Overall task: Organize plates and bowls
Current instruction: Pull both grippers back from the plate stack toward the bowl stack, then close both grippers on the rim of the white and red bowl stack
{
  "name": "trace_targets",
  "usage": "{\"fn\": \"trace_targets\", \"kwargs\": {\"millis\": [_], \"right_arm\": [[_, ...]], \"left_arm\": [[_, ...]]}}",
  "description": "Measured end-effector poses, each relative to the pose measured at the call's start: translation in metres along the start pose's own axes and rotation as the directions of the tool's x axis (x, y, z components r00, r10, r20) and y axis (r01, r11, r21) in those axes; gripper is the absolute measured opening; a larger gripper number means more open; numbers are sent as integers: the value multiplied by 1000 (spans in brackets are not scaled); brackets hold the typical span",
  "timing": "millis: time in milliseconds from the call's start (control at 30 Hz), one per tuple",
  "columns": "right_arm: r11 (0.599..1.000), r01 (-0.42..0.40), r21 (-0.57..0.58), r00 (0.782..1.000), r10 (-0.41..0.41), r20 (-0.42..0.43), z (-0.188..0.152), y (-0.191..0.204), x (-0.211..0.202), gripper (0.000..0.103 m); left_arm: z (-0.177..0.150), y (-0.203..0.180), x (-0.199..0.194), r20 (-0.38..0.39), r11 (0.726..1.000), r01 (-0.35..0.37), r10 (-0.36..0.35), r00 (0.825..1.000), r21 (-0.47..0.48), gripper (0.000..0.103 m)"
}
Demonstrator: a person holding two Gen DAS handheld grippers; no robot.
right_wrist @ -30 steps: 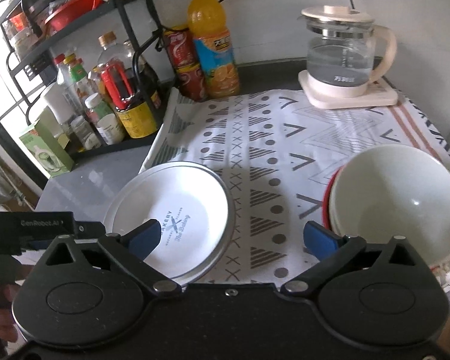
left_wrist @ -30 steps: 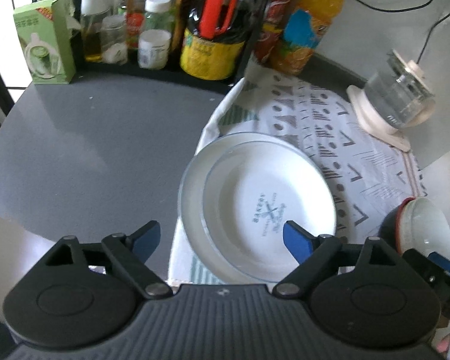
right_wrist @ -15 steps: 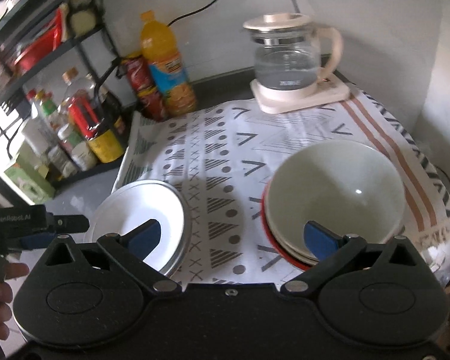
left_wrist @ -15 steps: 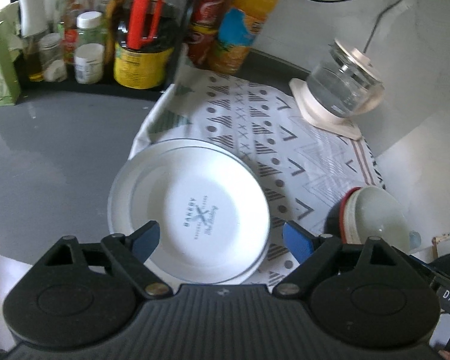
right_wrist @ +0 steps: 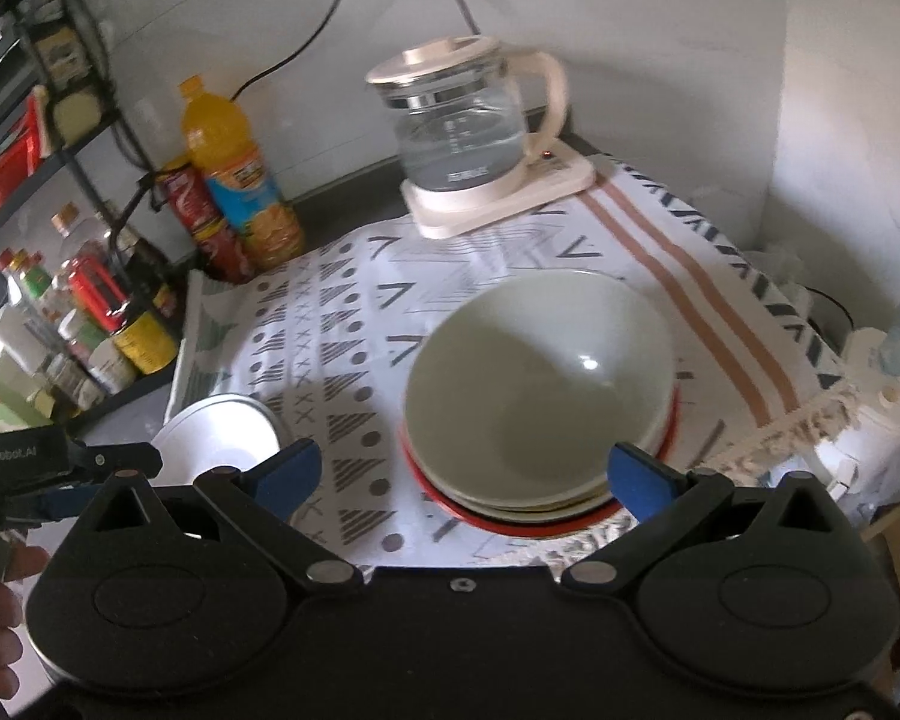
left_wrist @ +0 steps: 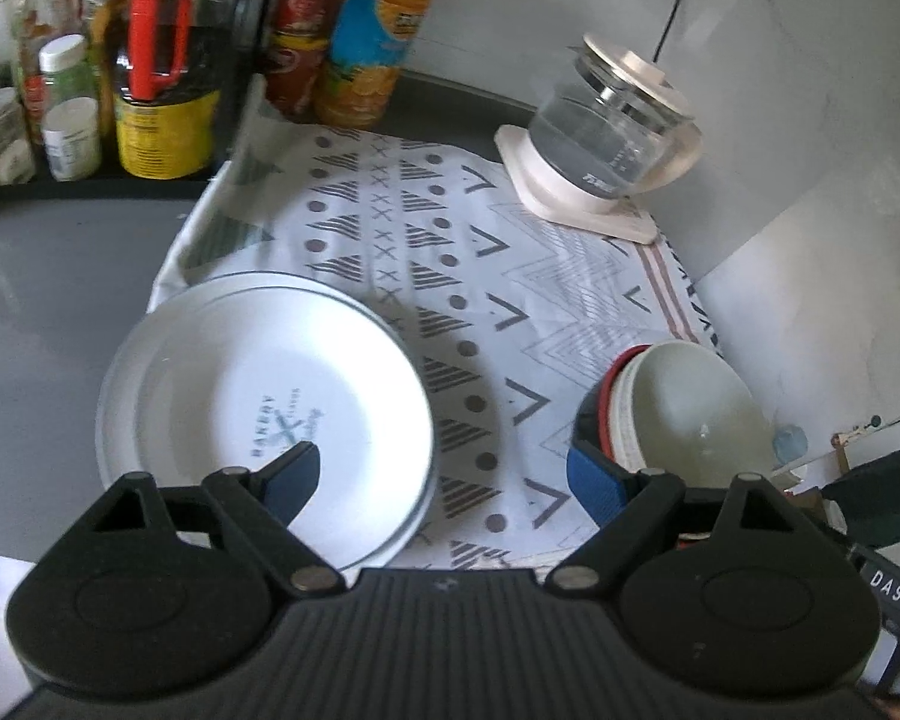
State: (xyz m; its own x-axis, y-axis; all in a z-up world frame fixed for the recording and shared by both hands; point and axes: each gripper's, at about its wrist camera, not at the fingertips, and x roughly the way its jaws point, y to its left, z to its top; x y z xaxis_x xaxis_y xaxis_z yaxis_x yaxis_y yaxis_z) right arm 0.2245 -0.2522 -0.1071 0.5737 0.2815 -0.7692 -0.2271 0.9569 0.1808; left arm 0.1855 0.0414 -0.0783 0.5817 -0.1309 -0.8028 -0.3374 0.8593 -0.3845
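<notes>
A stack of white plates [left_wrist: 264,408] lies on the left part of the patterned cloth [left_wrist: 480,276]; it also shows small in the right wrist view [right_wrist: 219,441]. A stack of pale bowls [right_wrist: 540,372] on a red one sits on the cloth's right part, also seen in the left wrist view [left_wrist: 684,408]. My left gripper [left_wrist: 444,483] is open and empty, above the cloth between plates and bowls. My right gripper [right_wrist: 462,474] is open and empty, hovering over the near rim of the bowl stack.
A glass kettle [right_wrist: 468,126] on its base stands at the back of the cloth. An orange juice bottle [right_wrist: 240,174], red cans and a rack of bottles and jars [left_wrist: 90,78] line the back left. Grey counter [left_wrist: 42,294] lies left of the cloth.
Both grippers have swung to the right. The plates slid left in both views and the bowl stack now sits between my right gripper's fingers in view.
</notes>
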Motion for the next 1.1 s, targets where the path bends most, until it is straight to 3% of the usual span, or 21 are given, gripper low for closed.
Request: {"fn": "trace_targets", "kwargs": {"millis": [500, 633, 1100], "right_arm": [[991, 54, 119, 998, -52, -20, 3, -53, 16, 101], [988, 62, 144, 998, -57, -38, 7, -67, 24, 98], [983, 31, 181, 988, -3, -155, 17, -96, 79, 86]], "left_arm": [[8, -54, 45, -65, 996, 76, -72, 995, 52, 88], [12, -70, 61, -78, 995, 69, -63, 995, 71, 88], [8, -101, 120, -177, 993, 84, -68, 982, 84, 85]]}}
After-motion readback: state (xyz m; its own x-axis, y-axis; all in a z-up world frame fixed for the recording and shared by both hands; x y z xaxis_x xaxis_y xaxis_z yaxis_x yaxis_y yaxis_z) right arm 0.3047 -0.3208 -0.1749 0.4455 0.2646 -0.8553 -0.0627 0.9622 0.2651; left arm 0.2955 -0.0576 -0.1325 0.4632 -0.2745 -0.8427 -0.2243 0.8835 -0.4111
